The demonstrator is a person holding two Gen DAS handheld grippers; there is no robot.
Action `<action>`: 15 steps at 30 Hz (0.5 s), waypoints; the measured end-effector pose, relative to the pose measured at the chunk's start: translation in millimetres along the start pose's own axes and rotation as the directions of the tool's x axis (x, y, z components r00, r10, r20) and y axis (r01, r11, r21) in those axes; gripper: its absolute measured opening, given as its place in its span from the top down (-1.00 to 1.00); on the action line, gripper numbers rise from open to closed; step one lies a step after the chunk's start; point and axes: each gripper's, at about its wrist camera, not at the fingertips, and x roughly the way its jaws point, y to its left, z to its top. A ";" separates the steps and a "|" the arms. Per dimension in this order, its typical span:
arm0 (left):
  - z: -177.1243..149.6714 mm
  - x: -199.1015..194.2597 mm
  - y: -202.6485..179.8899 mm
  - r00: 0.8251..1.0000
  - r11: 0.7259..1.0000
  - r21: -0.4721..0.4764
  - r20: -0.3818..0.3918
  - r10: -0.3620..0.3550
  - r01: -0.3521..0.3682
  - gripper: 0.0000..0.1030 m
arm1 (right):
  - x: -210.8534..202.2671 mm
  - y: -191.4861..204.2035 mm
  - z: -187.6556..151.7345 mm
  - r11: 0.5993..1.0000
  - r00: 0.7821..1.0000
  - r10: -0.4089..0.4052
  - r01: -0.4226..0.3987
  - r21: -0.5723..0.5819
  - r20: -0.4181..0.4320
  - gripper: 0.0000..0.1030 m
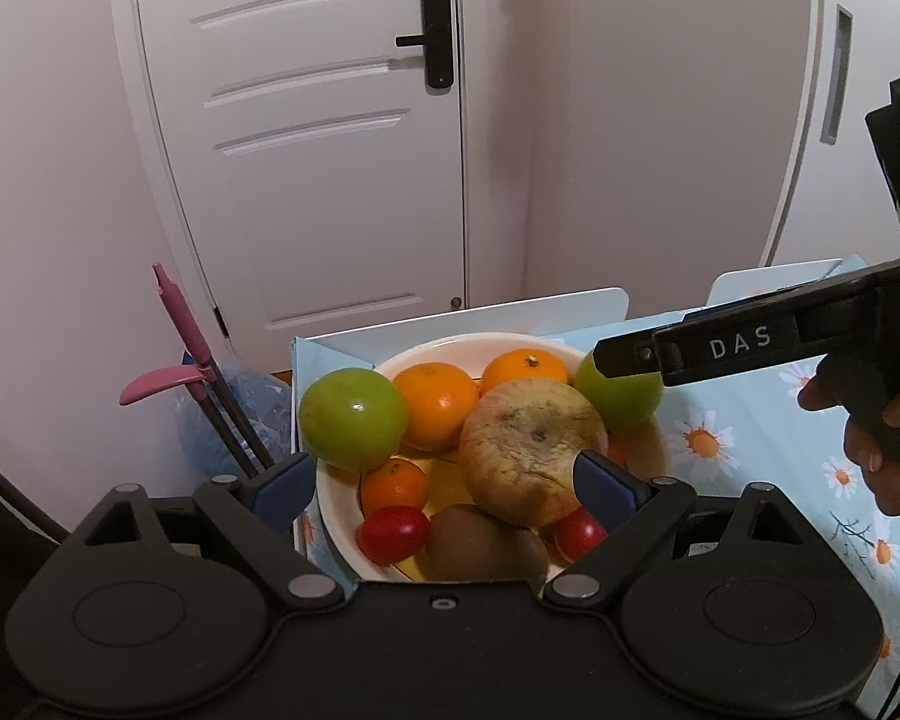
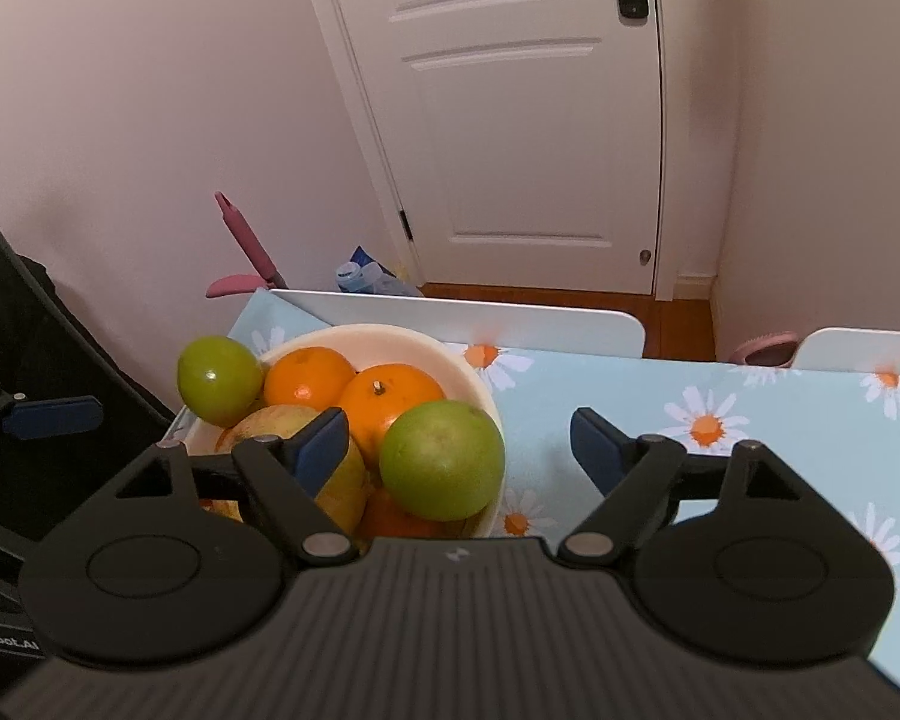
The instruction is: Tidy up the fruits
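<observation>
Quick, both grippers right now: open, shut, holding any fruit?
Left gripper: open, empty, fingers either side of the fruit in the bowl.
Right gripper: open, empty, a green apple showing between its fingers.

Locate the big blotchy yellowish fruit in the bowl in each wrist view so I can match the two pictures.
Left wrist view: the blotchy yellowish fruit sits low and centre in the white bowl, between the open left gripper fingertips.
Right wrist view: the same fruit is low and left, mostly hidden behind the open right gripper finger.
Shared landmark: the stemmed orange just behind it.
</observation>
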 end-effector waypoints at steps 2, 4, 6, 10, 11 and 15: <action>1.2 -4.8 -4.0 1.000 1.000 0.001 0.007 0.005 -0.005 -0.85 | -11.0 0.0 0.3 1.000 1.000 -0.002 0.002 -0.011 0.011 -0.86; 3.3 -11.3 -8.9 1.000 1.000 -0.001 0.018 0.015 -0.015 -0.85 | -23.5 -1.1 0.3 1.000 1.000 0.002 -0.001 -0.016 0.023 -0.86; 4.8 -19.6 -15.3 0.999 1.000 -0.012 0.028 0.021 -0.021 -0.85 | -36.5 -2.7 0.0 1.000 0.999 0.005 -0.004 -0.016 0.032 -0.86; 8.8 -39.0 -33.3 0.998 0.999 -0.038 0.050 0.037 -0.035 -0.85 | -71.3 -6.3 -2.9 1.000 0.999 0.004 -0.003 -0.025 0.049 -0.86; 9.6 -44.9 -38.5 0.998 0.998 -0.047 0.055 0.043 -0.040 -0.85 | -82.4 -7.7 -3.8 1.000 0.999 -0.003 0.004 -0.031 0.053 -0.86; 10.7 -70.0 -58.5 0.995 0.995 -0.090 0.076 0.060 -0.053 -0.85 | -122.6 -15.5 -9.6 0.998 0.997 -0.026 0.029 -0.047 0.074 -0.86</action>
